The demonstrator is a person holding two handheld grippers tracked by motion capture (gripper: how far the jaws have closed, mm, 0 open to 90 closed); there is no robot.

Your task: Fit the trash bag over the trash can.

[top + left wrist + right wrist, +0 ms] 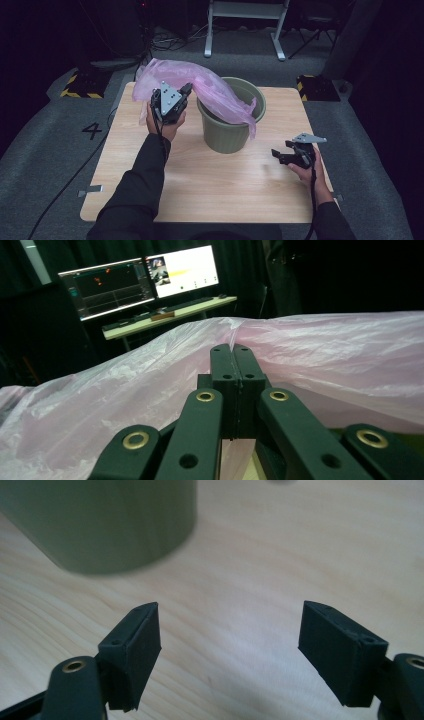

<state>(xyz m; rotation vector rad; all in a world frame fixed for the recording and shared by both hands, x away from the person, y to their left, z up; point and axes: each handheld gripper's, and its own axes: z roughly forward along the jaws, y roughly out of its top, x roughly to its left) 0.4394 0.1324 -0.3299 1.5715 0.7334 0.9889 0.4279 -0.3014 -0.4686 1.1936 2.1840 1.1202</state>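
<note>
The pink plastic bag (200,85) is the thing in hand: a thin, crinkled, see-through sheet that stretches from the back left part of the table across to the green bin (231,131), where one end drapes over the near rim and hangs down the bin's right front wall. The rest of the bag is lifted off the tabletop and billows out to the left behind the left gripper (186,90). That gripper's 2 jaws are pressed together on a fold of the bag; in the left gripper view the pads meet with the pink film (320,355) pinched between them and spreading out on both sides. The bin stands upright near the middle of the wooden table (210,190), just to the right of the left hand (167,125). Well apart from the bin, toward the right edge of the table, the right gripper (276,154) is held low over the wood, pointing left toward the bin. Its 2 jaws stand apart with nothing between them; the right gripper view shows bare tabletop (240,580) in the gap and the bin's lower wall (110,525) beyond it. Behind the bag in the left gripper view, 2 lit monitors (145,280) stand on a desk.
</note>
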